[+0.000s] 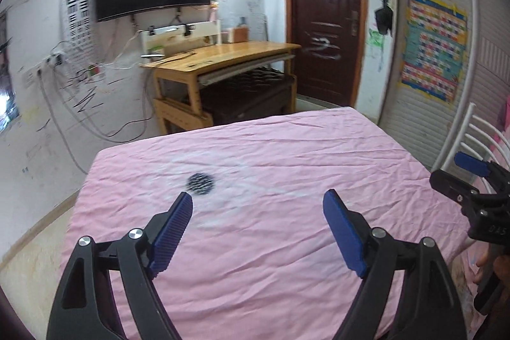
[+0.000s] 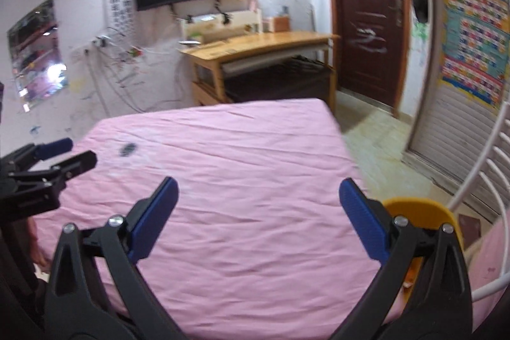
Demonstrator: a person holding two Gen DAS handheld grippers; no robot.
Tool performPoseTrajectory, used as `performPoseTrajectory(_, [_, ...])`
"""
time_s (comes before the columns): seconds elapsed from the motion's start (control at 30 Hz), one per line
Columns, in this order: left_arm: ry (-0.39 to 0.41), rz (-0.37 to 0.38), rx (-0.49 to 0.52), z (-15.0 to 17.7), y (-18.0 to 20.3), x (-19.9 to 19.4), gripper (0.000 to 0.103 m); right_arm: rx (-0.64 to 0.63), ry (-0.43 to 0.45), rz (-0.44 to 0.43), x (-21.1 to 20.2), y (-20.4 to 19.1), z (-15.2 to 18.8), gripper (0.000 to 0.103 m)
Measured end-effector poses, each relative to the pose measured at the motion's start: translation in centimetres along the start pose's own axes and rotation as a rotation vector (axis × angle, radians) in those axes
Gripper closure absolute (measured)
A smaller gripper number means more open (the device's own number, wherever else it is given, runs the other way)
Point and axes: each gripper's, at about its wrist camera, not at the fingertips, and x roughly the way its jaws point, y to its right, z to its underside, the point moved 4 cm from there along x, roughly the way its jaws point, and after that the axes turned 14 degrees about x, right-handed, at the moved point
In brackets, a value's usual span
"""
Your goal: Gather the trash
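Left wrist view: the left gripper [image 1: 258, 206] stands wide, nothing between its jaws. The only candidate trash is a small dark speckled scrap [image 1: 201, 180], blurred, lying flat on the pink bedsheet [image 1: 287, 148] left of centre, just beyond the left fingertip. It is probably light and thin; its material cannot be determined. Pinch it at an edge, avoiding the soft sheet. Right wrist view: the right gripper [image 2: 258, 193] is also wide and empty. A yellow bin [image 2: 424, 209] sits at lower right.

A pink-sheeted bed [image 1: 287, 148] carries one small dark speckled object [image 1: 200, 180] (blurred).
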Motion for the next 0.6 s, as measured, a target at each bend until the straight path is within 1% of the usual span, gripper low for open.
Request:
performPoseTrajectory(0.03, [0.004,-0.019,-0.013,0.5,-0.7,-0.4,0.018,-0.010,0.003,-0.011,-0.2,-0.7,0.2,0.006])
performPoseTrajectory(0.13, [0.018,-0.073,-0.050,1.9,-2.6,-1.7,0.015,-0.043,0.002,-0.037,-0.6,-2.8,1.3,0.006])
performPoseTrajectory(0.3, [0.041,-0.100,-0.091,3.6,-4.7,-3.3,0.014,-0.089,-0.004,-0.059,-1.2,-5.4,2.9,0.006])
performPoseTrajectory(0.43, [0.053,-0.096,-0.118,4.5,-5.6,-4.1,0.013,-0.104,0.006,-0.067,-2.1,-6.6,4.0,0.006])
performPoseTrajectory(0.6, [0.061,-0.089,-0.119,5.1,-5.8,-4.5,0.013,-0.085,0.047,-0.081,-3.2,-6.8,4.0,0.006])
